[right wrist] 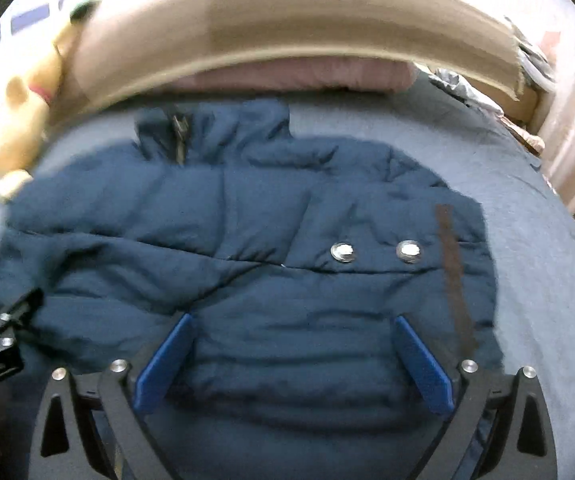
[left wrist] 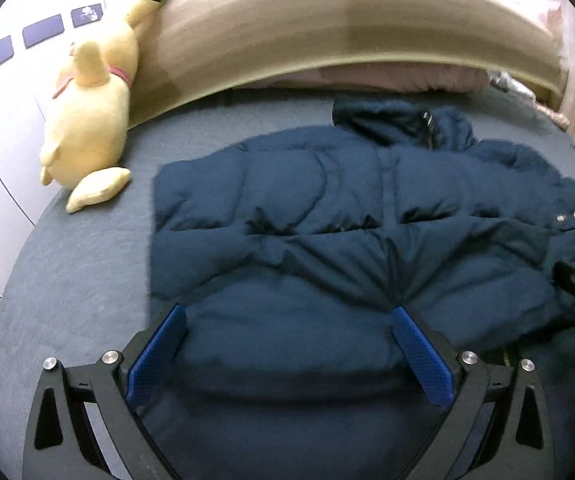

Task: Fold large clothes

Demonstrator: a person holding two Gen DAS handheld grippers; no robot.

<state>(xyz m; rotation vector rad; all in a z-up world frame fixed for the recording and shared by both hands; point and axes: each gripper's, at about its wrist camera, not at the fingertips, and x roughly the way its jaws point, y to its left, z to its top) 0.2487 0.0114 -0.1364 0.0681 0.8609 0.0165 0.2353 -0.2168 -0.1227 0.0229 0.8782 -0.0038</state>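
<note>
A navy puffer jacket (left wrist: 327, 208) lies spread on the grey bed sheet (left wrist: 67, 280), its collar toward the headboard. My left gripper (left wrist: 287, 312) hovers over the jacket's near edge with its blue pads (left wrist: 419, 352) wide apart; padded cloth bulges between them without being pinched. In the right wrist view the jacket (right wrist: 247, 220) shows two silver snaps (right wrist: 342, 252) and a zipped collar (right wrist: 179, 132). My right gripper (right wrist: 291, 322) stands open over the near hem, the cloth lying loose between its pads. Each gripper appears at the edge of the other's view.
A yellow plush toy (left wrist: 87, 120) leans against the beige headboard (left wrist: 327, 20) at the far left. A pink pillow (left wrist: 367, 76) lies under the headboard. Bare grey sheet (right wrist: 547, 280) runs along the jacket's right side. Crumpled items (right wrist: 467, 92) sit at the far right corner.
</note>
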